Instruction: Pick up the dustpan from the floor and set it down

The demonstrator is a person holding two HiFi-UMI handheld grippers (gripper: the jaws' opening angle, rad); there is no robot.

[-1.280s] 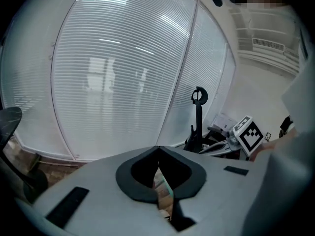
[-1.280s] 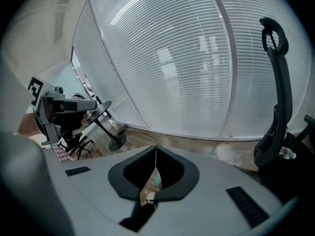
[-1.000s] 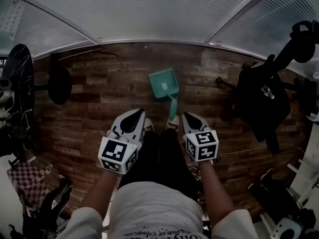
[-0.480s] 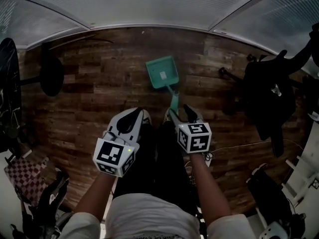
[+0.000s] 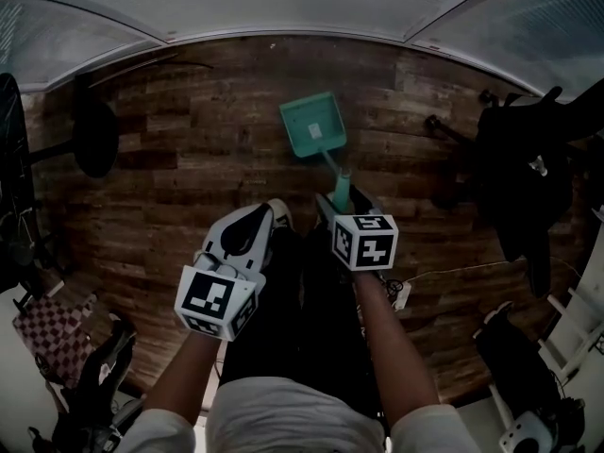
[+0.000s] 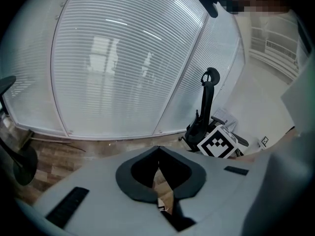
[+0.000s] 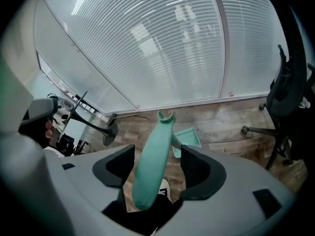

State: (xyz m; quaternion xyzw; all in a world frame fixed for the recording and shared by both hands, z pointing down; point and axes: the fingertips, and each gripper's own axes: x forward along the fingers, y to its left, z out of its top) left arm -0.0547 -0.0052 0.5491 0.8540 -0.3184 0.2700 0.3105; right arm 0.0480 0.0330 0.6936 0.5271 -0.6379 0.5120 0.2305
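A teal dustpan [image 5: 310, 127] lies on the wooden floor, its long handle [image 5: 341, 189] slanting up toward me. My right gripper [image 5: 342, 202] stands over the handle's end. In the right gripper view the handle [image 7: 152, 161] runs between the two dark pads with a gap on each side, and the pan [image 7: 188, 137] shows beyond it. These jaws have just been opening and do not press on the handle. My left gripper [image 5: 260, 217] hangs to the left of the handle, jaws shut with the tips meeting [image 6: 158, 148] and nothing in them.
A black office chair [image 5: 519, 182] stands at the right, and a black round stand base [image 5: 94, 144] at the left. A thin cable [image 5: 453, 270] lies on the floor at right. White blinds [image 5: 283, 8] line the far wall. My legs and a shoe [image 5: 280, 213] are below the grippers.
Both grippers have sunk toward the floor. The right gripper, shut a second ago beside the handle, has opened and now straddles the handle's end. The left gripper stays shut.
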